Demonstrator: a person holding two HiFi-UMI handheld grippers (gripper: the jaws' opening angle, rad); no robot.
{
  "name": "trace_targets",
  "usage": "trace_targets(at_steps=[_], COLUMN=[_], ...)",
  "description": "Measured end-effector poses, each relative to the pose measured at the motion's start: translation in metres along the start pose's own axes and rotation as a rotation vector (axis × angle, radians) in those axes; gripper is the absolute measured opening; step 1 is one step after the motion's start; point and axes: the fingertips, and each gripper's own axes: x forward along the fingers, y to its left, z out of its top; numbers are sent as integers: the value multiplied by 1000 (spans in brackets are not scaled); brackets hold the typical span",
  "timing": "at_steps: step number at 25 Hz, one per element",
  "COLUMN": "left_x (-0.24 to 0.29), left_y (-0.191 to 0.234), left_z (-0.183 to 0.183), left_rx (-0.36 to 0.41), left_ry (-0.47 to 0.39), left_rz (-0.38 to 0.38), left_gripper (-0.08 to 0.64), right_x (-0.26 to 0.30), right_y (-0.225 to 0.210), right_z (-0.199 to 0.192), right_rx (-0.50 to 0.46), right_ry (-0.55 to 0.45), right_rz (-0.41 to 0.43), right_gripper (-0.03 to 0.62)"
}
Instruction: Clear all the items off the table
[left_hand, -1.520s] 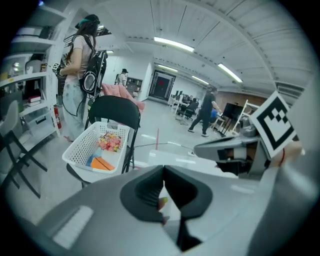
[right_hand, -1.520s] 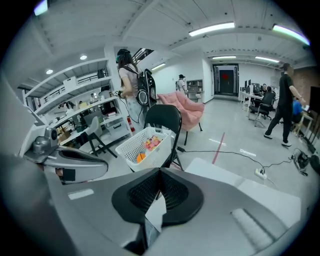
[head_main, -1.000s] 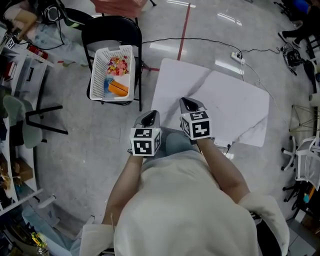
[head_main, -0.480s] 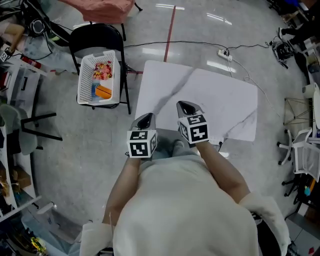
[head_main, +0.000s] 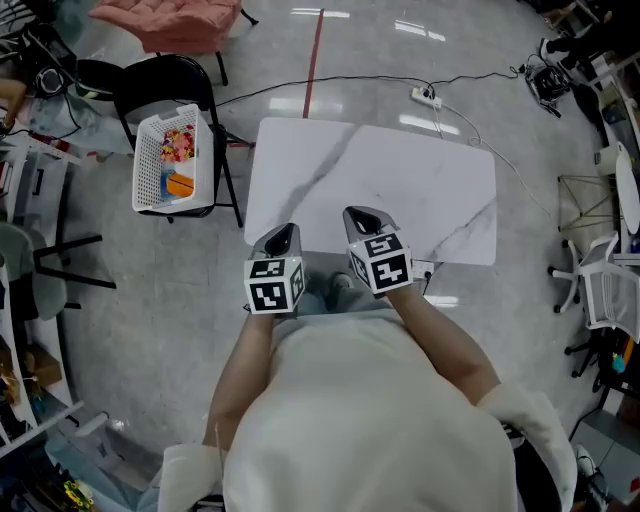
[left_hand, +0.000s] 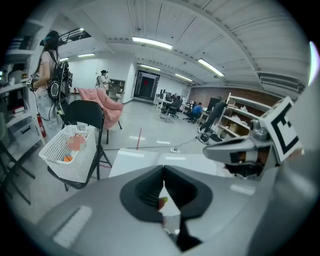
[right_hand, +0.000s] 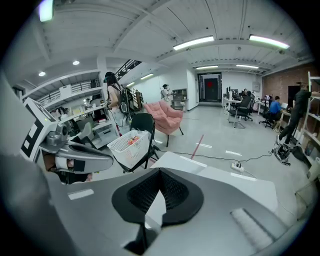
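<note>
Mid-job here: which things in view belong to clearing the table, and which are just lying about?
Job: table, bare on top; basket on the black chair, holding items; left gripper and right gripper, both shut.
Lying about: pink armchair; power strip with its cable on the floor; white chairs at right.
</note>
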Motion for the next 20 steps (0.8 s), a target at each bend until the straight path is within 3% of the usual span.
trace_targets(at_steps=[9,20], left_x=[6,13], left_y=[-37,-54], left_z=[-12,-9], left_rx=[16,19], left_ry=[-4,-15], left_rz=[-5,-3], left_gripper=[9,9], right_x=[-22,-29], right_y=[-22,-38], right_z=[-22,-22], right_rx=[-5,-19], right_ry=[-14,-33], right_rz=[0,-4], right_gripper=[-2,-3])
